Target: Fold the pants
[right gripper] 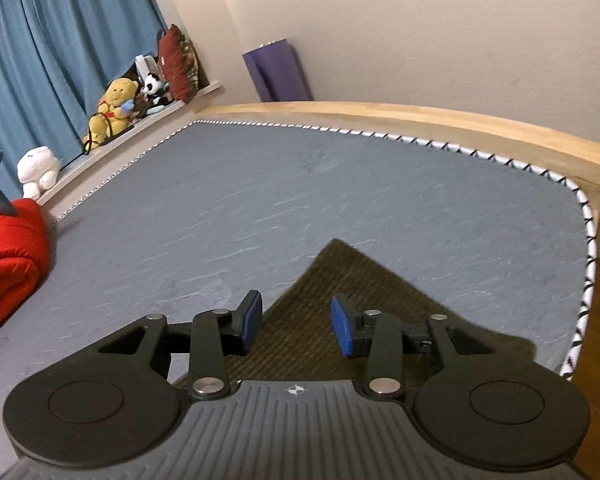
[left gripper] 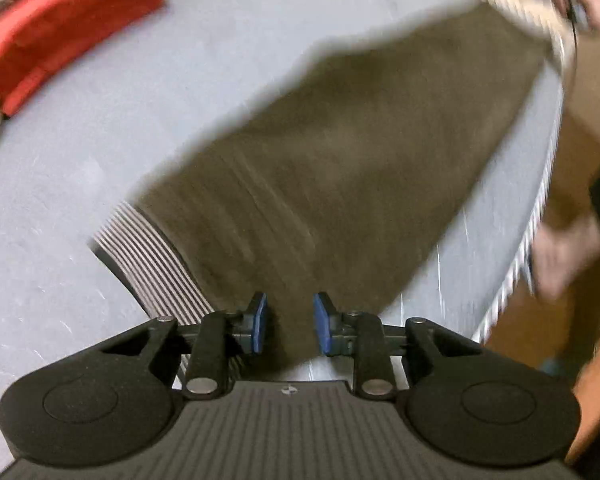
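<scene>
Olive pants [left gripper: 340, 168], flat on grey mattress [left gripper: 100, 184], frame centre to upper right; left gripper [left gripper: 288, 322] and right gripper [right gripper: 296, 330] gaping, empty; risk: blurred view, seemingly fast motion, may rumple cloth.

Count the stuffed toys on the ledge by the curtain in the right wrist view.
3: a yellow bear mid-ledge, a panda just past it beside the dark red cushion, and a white plush at the near end. Others may be hidden behind them.
</scene>
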The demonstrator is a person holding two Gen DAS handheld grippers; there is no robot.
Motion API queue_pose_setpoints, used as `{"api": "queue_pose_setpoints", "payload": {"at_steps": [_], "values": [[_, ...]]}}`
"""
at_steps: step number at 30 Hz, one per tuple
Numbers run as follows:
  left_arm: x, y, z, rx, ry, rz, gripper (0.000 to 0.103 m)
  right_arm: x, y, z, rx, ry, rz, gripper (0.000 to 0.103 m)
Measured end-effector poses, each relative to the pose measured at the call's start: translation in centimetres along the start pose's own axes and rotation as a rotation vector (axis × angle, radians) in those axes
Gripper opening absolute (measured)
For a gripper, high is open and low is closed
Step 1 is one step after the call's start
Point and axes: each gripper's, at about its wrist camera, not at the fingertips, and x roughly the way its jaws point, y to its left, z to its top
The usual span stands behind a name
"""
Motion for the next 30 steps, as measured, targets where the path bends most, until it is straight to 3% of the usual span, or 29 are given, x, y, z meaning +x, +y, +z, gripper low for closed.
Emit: {"api": "queue_pose_setpoints", "payload": {"at_steps": [4,6,7,8,9,10,13,15,17,20,24,30], "values": [[-1.3,3.3,2.2,-0.202,-0.189,0.057,0.032,0.0,0.5,-0.5,-0.01,0.018,-0.007,0.045],[-0.3,3.7,3.4,-0.216,-0.2,0.064,0.031,-0.1,0.3,-0.9,-0.007,0.024,-0.015,0.046],[0.9,4.0,3.5,-0.192,-0.16,0.081,0.027,-0.1,0.1,-1.0,0.001,0.027,-0.017,0.046],[2.8,4.5,3.3,-0.174,-0.056,0.128,0.009,-0.1,-0.3,-1.1,0.013,0.029,-0.019,0.046],[4.9,5.1,2.9,-0.149,0.064,0.205,0.002,-0.5,-0.9,-1.2,0.026,0.029,-0.021,0.046],[5.9,5.6,2.5,-0.144,0.107,0.216,0.003,-0.7,-1.4,-1.2,0.043,0.03,-0.023,0.046],[5.0,4.9,4.2,-0.159,0.121,0.253,0.002,-1.0,-3.3,-1.1,0.088,0.036,-0.024,0.047],[3.9,3.4,5.0,-0.12,0.099,0.306,0.006,-1.0,-4.6,-1.2,0.1,0.037,-0.037,0.047],[2.9,2.4,5.8,-0.104,0.05,0.322,0.025,-0.9,-6.3,-1.2,0.117,0.042,-0.059,0.047],[0.8,1.4,7.1,-0.137,-0.058,0.306,0.043,-0.6,-9.1,-1.6,0.175,0.064,-0.082,0.047],[-0.7,-1.7,10.2,-0.164,-0.161,0.309,0.048,-0.4,-12.4,-2.6,0.258,0.091,-0.097,0.047],[-0.6,-5.0,14.6,-0.126,-0.257,0.26,0.055,-0.2,-14.1,-4.4,0.269,0.097,-0.09,0.047]]}}
